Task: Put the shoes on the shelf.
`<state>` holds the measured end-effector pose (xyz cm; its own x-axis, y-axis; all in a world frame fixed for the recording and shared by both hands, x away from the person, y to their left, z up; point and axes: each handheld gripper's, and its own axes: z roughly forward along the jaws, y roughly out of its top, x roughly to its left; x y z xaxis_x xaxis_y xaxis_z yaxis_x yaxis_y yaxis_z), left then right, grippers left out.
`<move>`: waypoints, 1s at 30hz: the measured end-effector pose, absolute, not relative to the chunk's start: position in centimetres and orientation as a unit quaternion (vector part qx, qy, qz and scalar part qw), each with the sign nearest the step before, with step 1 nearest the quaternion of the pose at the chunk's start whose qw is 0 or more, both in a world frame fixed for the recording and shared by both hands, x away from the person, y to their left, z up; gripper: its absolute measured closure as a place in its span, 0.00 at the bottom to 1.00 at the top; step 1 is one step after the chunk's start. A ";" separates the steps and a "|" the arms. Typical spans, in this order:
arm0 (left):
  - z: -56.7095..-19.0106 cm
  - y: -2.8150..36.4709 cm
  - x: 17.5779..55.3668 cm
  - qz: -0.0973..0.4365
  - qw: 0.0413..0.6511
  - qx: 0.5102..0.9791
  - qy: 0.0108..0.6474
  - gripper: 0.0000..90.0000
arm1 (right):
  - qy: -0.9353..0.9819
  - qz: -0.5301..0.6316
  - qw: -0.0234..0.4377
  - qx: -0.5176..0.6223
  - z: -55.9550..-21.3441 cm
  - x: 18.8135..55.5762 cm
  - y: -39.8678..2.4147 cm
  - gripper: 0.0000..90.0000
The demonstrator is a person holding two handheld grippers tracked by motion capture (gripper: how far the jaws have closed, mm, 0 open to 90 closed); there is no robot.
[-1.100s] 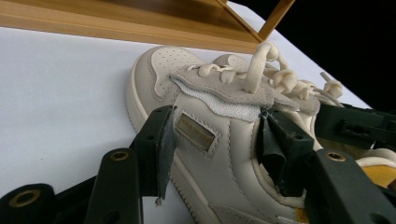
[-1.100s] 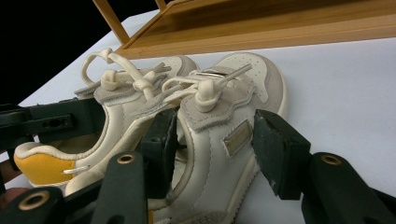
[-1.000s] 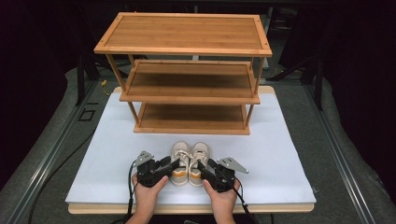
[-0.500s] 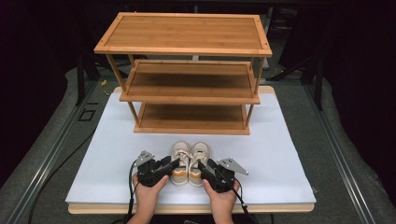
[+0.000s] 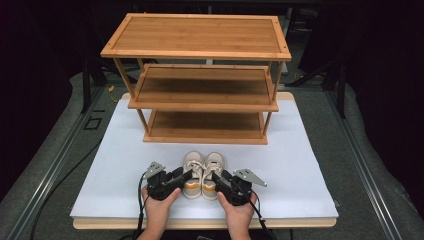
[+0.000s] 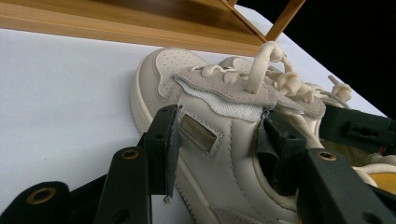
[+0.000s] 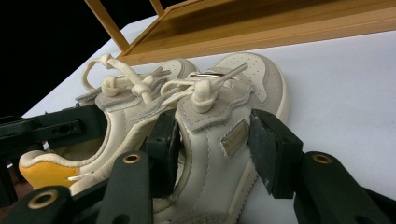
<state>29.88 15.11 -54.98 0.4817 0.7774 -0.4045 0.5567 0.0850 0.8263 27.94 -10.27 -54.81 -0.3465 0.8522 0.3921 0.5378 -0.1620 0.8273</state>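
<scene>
Black left gripper [image 6: 217, 140] squeezes the left shoe [image 6: 210, 154]; the right gripper [image 7: 217, 144] squeezes the right shoe [image 7: 219, 154].

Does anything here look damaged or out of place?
One small thing: on the left tongs, the grey pad on one jaw looks frayed at its lower edge, with a loose shred hanging. Otherwise the two shoes stand neatly side by side, upright, before the wooden rack.
</scene>
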 end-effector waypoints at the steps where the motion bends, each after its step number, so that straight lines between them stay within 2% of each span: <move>1: -55.0 15.1 29.9 0.102 0.542 0.669 0.498 0.59 | 0.630 0.525 0.149 0.553 -54.8 27.9 -10.2 0.60; 22: -54.1 15.3 30.0 0.099 0.546 0.662 0.504 0.59 | 0.623 0.533 0.138 0.556 -54.0 28.1 -10.0 0.60; 23: -54.0 15.4 30.0 0.100 0.547 0.661 0.504 0.59 | 0.617 0.524 0.155 0.566 -53.8 28.1 -9.8 0.60; 30: -52.9 15.4 30.0 0.107 0.548 0.662 0.500 0.59 | 0.616 0.538 0.149 0.556 -53.0 28.2 -9.8 0.60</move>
